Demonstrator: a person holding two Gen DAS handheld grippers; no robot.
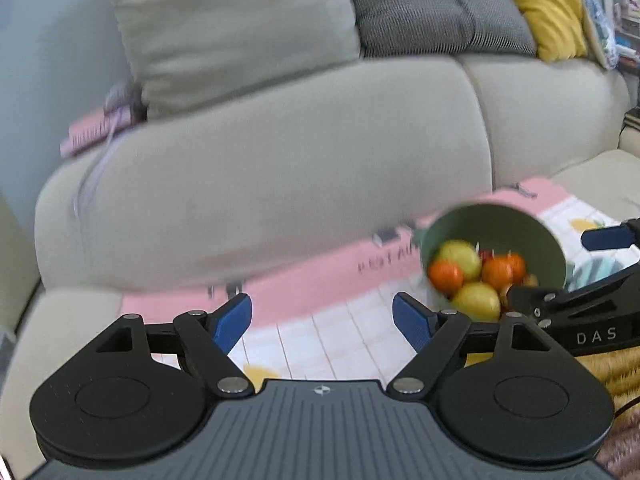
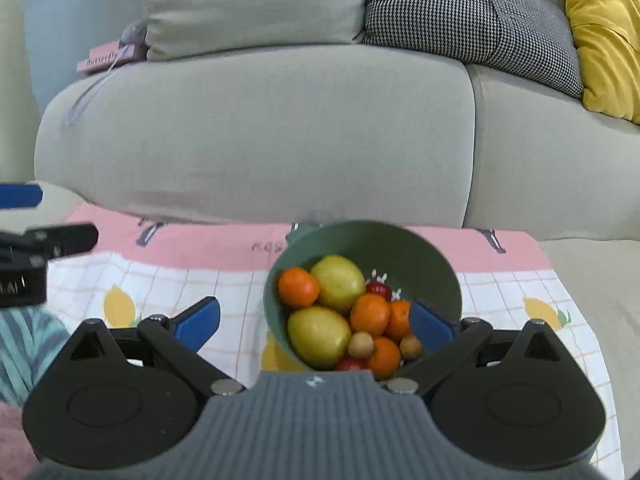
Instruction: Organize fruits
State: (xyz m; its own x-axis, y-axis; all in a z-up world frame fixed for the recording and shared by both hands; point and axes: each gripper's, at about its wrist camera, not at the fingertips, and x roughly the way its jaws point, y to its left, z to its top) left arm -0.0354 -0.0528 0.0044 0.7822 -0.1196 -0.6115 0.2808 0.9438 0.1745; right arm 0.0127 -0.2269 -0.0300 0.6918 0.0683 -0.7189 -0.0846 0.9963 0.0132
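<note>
A green bowl [image 2: 400,248] sits on a pink and white checked cloth [image 2: 168,280] on the sofa seat. It holds two yellow-green lemons [image 2: 320,336], several oranges [image 2: 298,286], small red fruits [image 2: 378,289] and small brown fruits [image 2: 361,345]. My right gripper [image 2: 316,322] is open, with the bowl's near rim and fruit between its blue fingers. My left gripper [image 1: 322,318] is open and empty over the cloth, left of the bowl [image 1: 496,224]. The right gripper's black arm [image 1: 576,308] shows beside the bowl in the left wrist view.
The beige sofa back [image 2: 260,132] rises just behind the cloth. Cushions lie on top: beige [image 2: 256,0], houndstooth [image 2: 472,20], yellow [image 2: 604,32]. A pink tag with a ribbon [image 2: 104,56] lies at the back left. A teal striped cloth [image 2: 24,344] lies at the left.
</note>
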